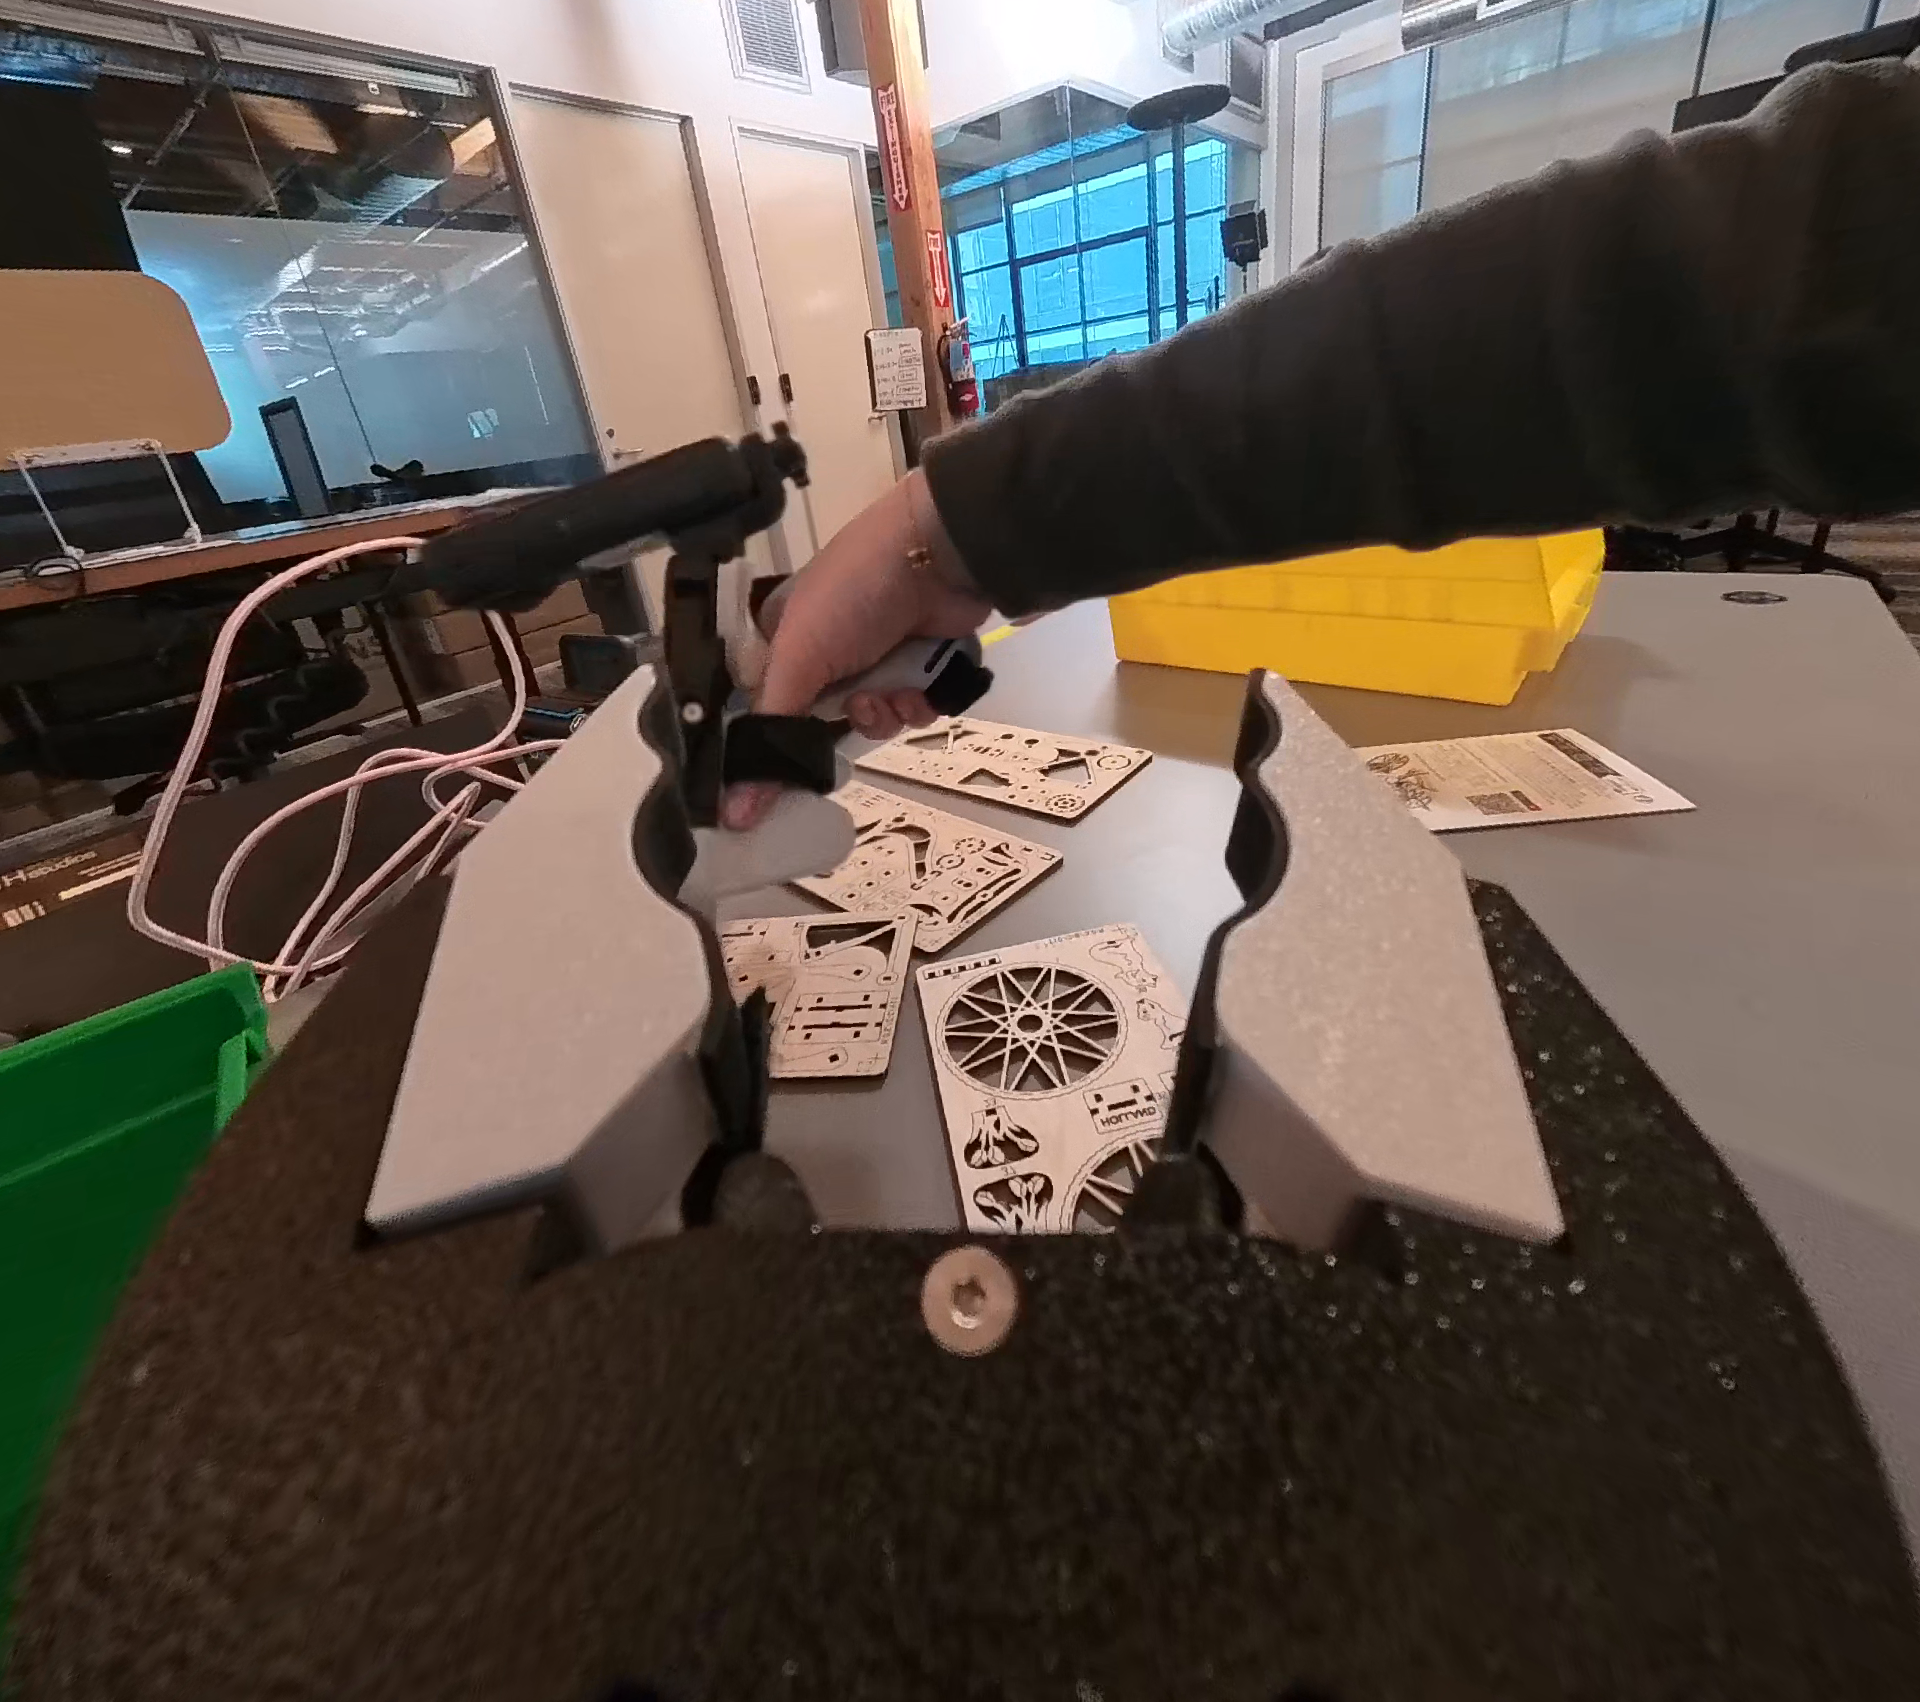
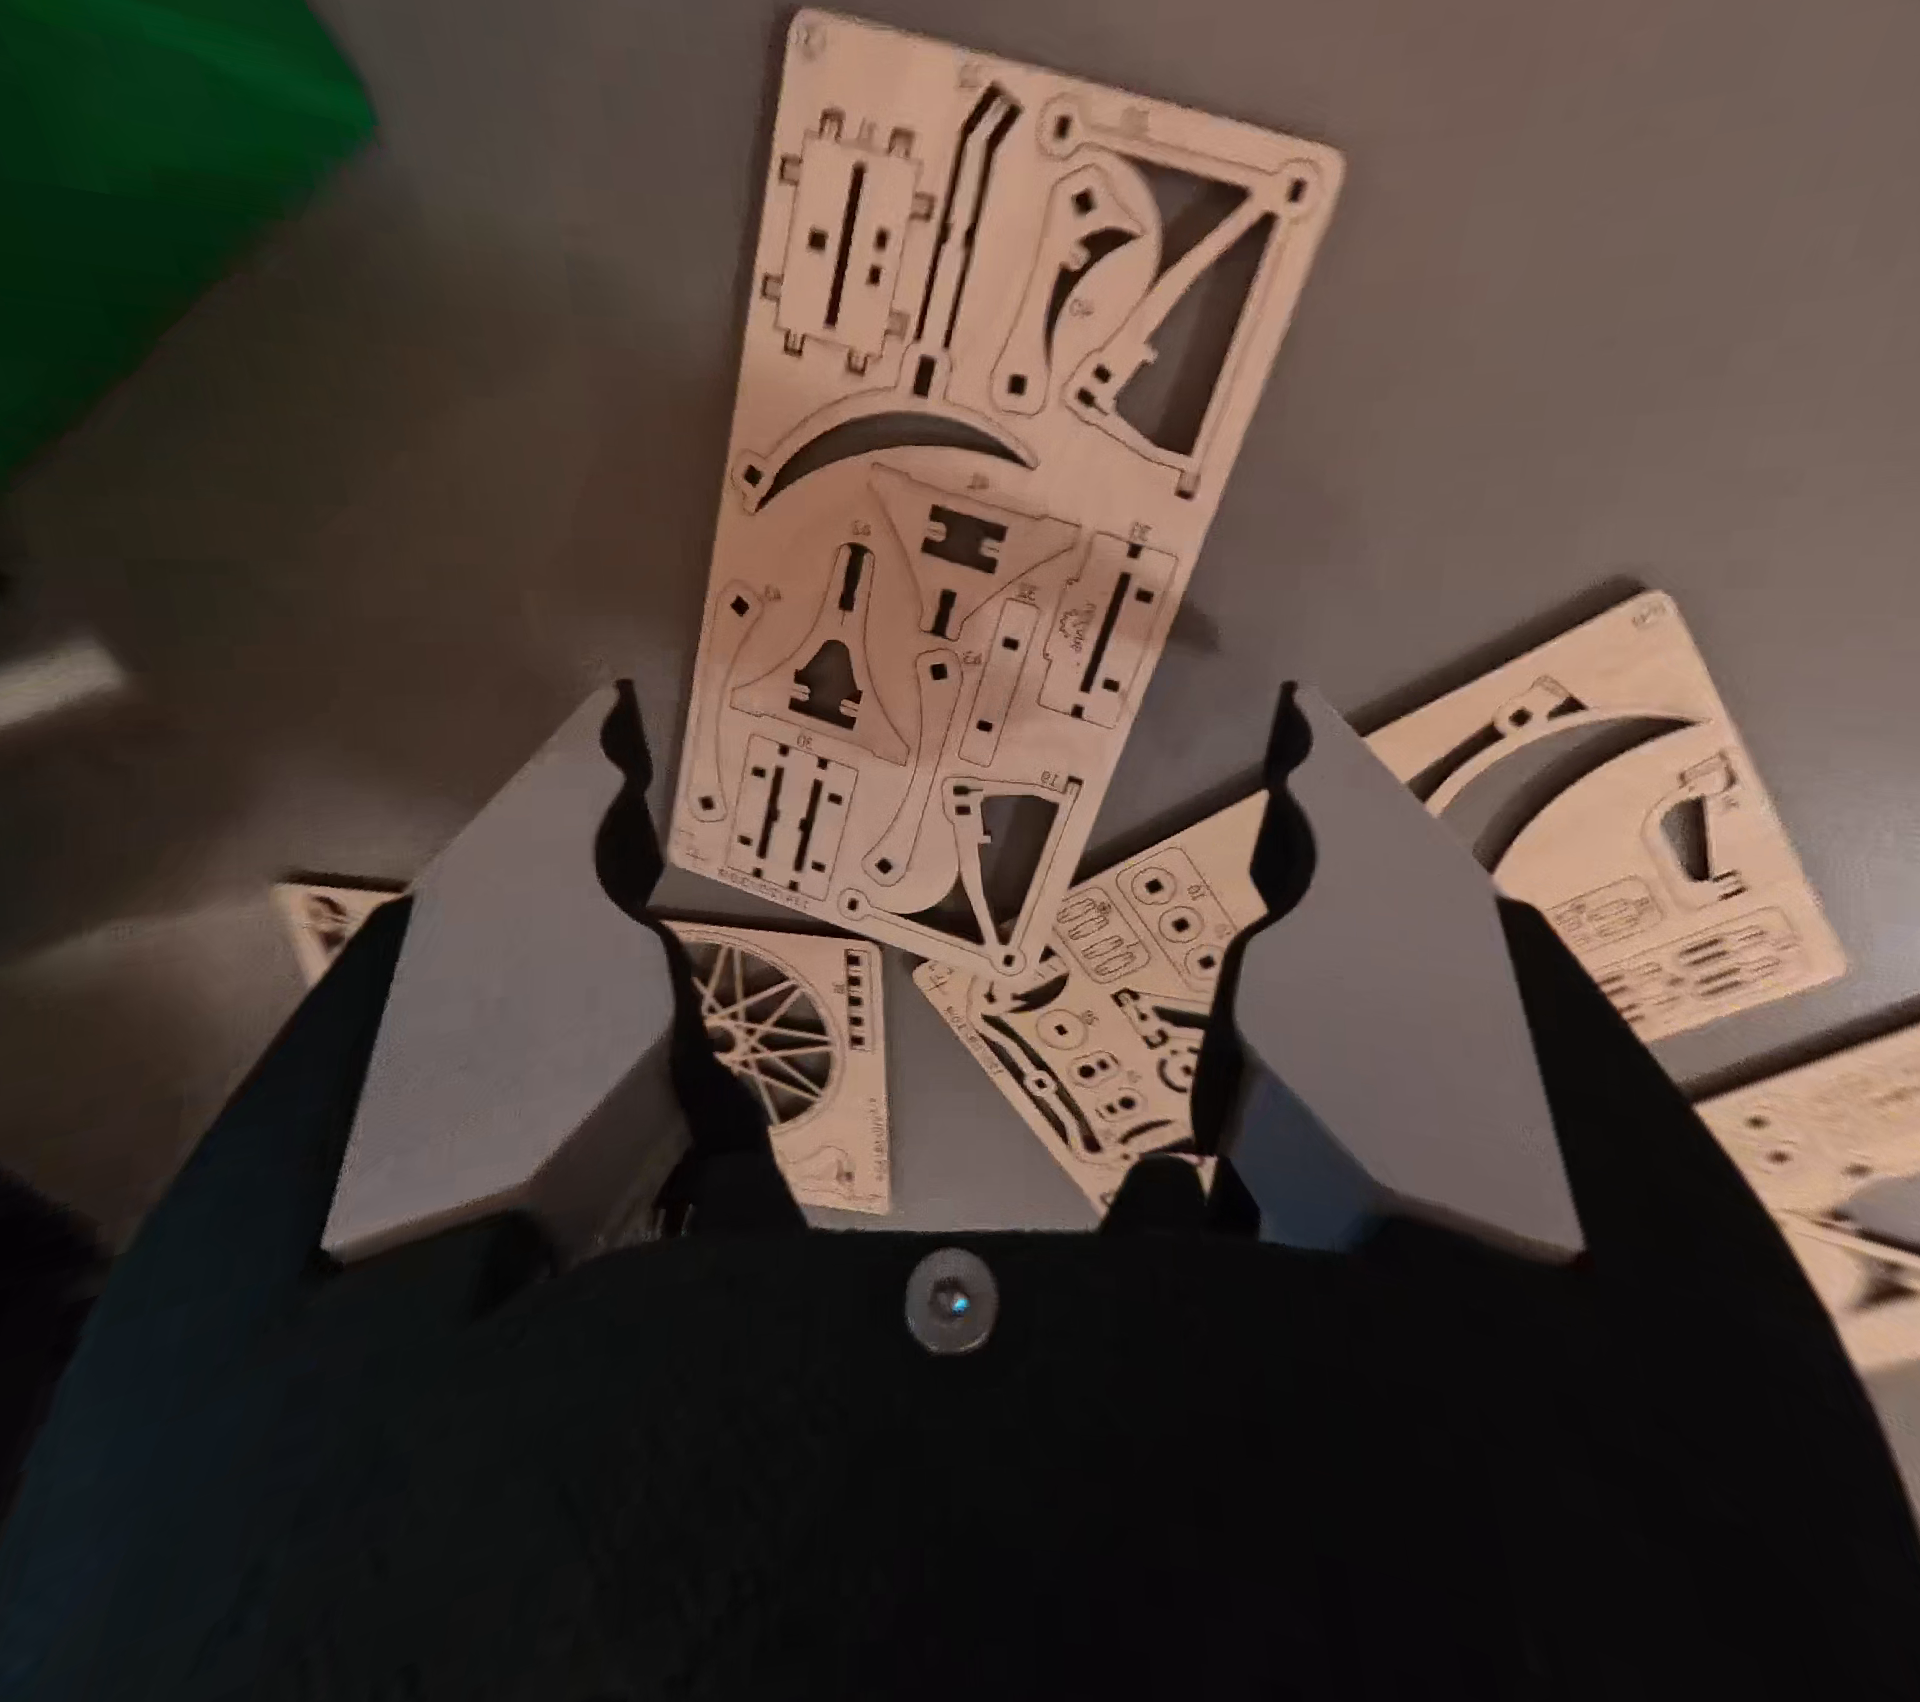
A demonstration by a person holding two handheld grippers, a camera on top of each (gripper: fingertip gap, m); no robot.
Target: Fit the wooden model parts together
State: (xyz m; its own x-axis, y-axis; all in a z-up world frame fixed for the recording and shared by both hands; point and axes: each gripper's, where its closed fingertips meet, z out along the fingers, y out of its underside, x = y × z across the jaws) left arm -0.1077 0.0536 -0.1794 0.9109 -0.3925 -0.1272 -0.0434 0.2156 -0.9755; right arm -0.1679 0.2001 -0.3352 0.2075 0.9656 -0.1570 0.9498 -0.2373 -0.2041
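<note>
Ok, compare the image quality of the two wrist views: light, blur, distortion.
Left wrist view: bright daylight, wide-angle bending at the edges, pale wooden wheel-pattern sheet sharp, open left gripper near the lens soft. Right wrist view: dim and warm-tinted, smeared at the borders, green plastic bin blurred, upright-looking pale wooden parts sheet readable beyond the open right gripper.

Wooden sheets flat on table, bin behind them, leaflet to their right

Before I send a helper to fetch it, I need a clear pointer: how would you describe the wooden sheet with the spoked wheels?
On the grey table, four flat wooden sheets lie beside the yellow bin. The nearest sheet is the wheel sheet, the only one cut with round, star-spoked wheels.
</note>
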